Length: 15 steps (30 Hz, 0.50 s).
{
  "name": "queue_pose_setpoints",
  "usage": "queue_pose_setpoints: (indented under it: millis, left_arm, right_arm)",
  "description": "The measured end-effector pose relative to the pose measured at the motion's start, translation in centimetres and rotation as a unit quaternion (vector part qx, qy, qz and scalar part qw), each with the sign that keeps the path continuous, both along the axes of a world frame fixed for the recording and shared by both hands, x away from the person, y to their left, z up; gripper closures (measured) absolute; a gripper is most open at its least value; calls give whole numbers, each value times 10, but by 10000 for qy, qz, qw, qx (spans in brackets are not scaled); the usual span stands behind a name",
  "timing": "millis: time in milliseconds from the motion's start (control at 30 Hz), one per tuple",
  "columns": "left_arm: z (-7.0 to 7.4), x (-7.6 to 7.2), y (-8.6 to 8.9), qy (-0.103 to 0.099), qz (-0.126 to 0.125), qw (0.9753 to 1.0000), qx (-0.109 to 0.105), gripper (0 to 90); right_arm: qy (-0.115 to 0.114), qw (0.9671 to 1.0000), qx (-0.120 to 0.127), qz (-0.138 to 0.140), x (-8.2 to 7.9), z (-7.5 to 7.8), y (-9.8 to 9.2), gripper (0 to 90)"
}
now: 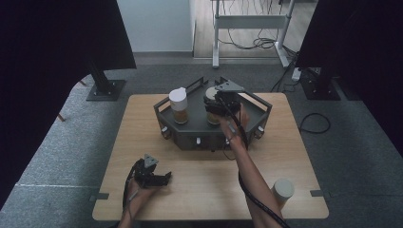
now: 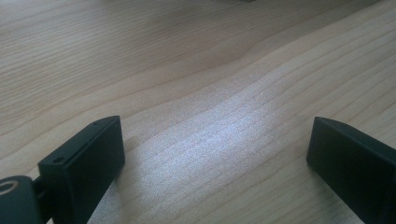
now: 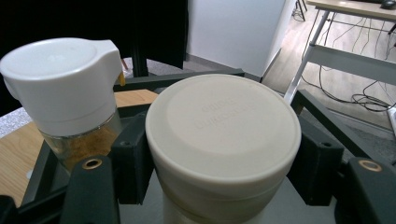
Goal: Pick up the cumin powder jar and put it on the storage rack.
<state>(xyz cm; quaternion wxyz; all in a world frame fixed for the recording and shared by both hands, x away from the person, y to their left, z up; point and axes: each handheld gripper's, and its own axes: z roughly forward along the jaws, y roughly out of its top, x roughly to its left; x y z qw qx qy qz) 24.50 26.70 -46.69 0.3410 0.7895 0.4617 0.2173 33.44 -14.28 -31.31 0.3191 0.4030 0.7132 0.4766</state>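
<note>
Wooden table, dark tray at rear. Beige-lidded jar in tray is clamped by right gripper, beside white-capped spice jar. Left gripper rests spread, empty. Lift should be kept vertical; grip probably firm, contact partly hidden.
</note>
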Motion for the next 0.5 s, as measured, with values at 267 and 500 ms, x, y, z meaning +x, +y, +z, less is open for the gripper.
queue_pose_setpoints:
  millis: [267,500]
  left_arm:
    - [0,0,0,1,-6,10000,-1,38]
    - [0,0,0,0,-9,10000,0,38]
  right_arm:
    - [49,10000,0,8,3,-4,1,332]
    - [40,10000,34,15,5,-7,0,331]
